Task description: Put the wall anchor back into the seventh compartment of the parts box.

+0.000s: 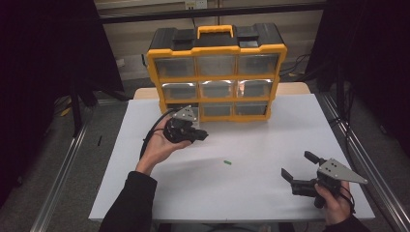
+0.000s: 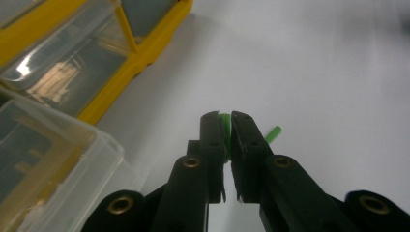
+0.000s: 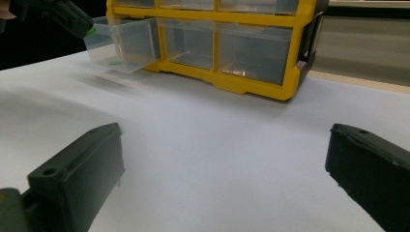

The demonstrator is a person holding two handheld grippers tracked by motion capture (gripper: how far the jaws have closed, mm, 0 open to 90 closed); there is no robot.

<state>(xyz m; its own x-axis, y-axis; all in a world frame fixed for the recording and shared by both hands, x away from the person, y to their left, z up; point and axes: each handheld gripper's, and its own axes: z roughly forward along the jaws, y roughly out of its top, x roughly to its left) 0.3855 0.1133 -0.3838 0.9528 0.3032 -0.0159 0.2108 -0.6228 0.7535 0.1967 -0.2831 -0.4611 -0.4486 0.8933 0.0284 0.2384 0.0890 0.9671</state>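
High view: your left gripper (image 1: 200, 135) sits just in front of the yellow organizer (image 1: 216, 72), by its pulled-out clear drawer (image 3: 123, 43). Its jaws pinch a small green piece (image 2: 224, 126). A second green piece (image 1: 227, 162) lies on the white table (image 1: 270, 145), farther from the organizer. Your right gripper (image 1: 297, 166) rests well away, jaws apart.

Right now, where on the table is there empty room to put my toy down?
The white table is bare between the yellow organizer and the right claw, apart from one small green piece. It is crowded at the pulled-out drawer, where the left claw hovers.
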